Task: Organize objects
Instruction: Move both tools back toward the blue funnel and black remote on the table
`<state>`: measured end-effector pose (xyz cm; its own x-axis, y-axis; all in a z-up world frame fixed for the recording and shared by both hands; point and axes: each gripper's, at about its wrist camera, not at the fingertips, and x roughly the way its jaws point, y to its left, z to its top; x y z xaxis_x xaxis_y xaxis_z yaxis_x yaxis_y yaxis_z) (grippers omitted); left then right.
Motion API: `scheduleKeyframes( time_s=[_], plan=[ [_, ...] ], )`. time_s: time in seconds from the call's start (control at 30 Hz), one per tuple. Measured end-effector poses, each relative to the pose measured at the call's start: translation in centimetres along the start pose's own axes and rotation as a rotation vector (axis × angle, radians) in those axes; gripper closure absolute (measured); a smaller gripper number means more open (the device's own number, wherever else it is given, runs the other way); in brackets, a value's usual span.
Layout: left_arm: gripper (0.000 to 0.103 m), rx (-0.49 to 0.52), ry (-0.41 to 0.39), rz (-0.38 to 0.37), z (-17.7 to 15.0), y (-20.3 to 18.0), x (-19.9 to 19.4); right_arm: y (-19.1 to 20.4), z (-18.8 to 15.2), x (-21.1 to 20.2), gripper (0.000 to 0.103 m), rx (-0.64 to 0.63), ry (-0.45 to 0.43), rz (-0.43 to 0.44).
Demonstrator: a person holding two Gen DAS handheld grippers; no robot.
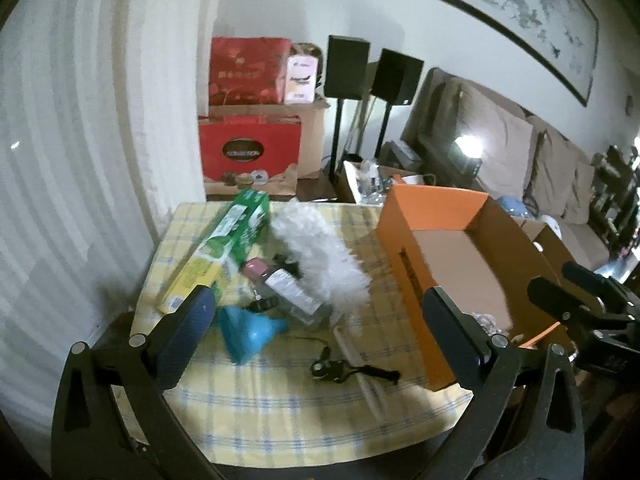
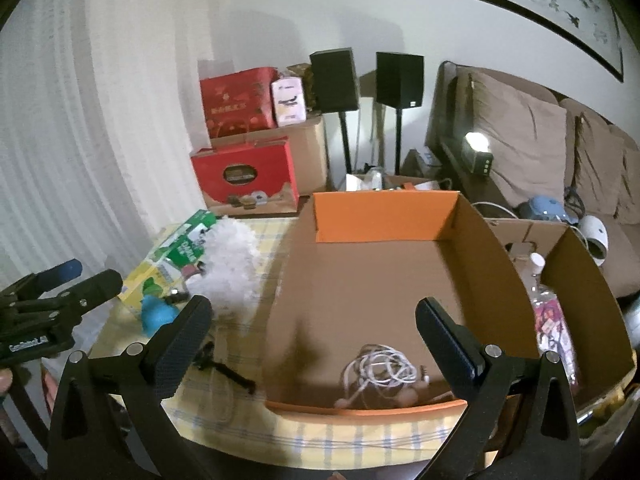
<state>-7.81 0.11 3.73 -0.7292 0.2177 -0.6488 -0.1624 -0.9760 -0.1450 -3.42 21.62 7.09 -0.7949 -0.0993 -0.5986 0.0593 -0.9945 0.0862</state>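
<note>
Table with yellow plaid cloth (image 1: 280, 412). Right: orange cardboard box (image 2: 384, 220), coiled white cable (image 2: 380, 368) at its near end. Left of box: white feather duster (image 1: 320, 256), green-and-yellow carton (image 1: 224, 248), clear bottle (image 1: 288, 288), blue funnel (image 1: 248, 332), black strap clip (image 1: 340, 368). Left gripper (image 1: 320, 332) spread wide, empty, above the loose items. Right gripper (image 2: 316, 336) spread wide, empty, over the box.

Open-topped orange box (image 2: 384, 216): floor mostly bare, white cable coil (image 2: 380, 372) at near end. Checked tablecloth (image 1: 280, 412): near strip free; farther back crowded with feather duster (image 1: 320, 256), green carton (image 1: 224, 248), bottle (image 1: 288, 288), blue funnel (image 1: 244, 330), black strap (image 1: 344, 370).
</note>
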Motion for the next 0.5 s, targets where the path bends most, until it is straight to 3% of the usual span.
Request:
scheduleKeyframes(
  time_s=[0.1,0.27,0.5],
  plan=[
    [0.000,-0.025,-0.008,0.026,-0.3,1.6,-0.1,1.0,0.0,0.2,0.000,-0.016,0.002,0.014],
    [0.000,-0.129,0.017,-0.029,-0.8,5.2,0.4,2.7,-0.2,1.2,0.000,-0.043,0.019,0.047],
    [0.000,-0.096,0.023,0.065,-1.4,8.3,0.9,4.5,-0.7,2.4,0.000,-0.068,0.035,0.081]
  ],
)
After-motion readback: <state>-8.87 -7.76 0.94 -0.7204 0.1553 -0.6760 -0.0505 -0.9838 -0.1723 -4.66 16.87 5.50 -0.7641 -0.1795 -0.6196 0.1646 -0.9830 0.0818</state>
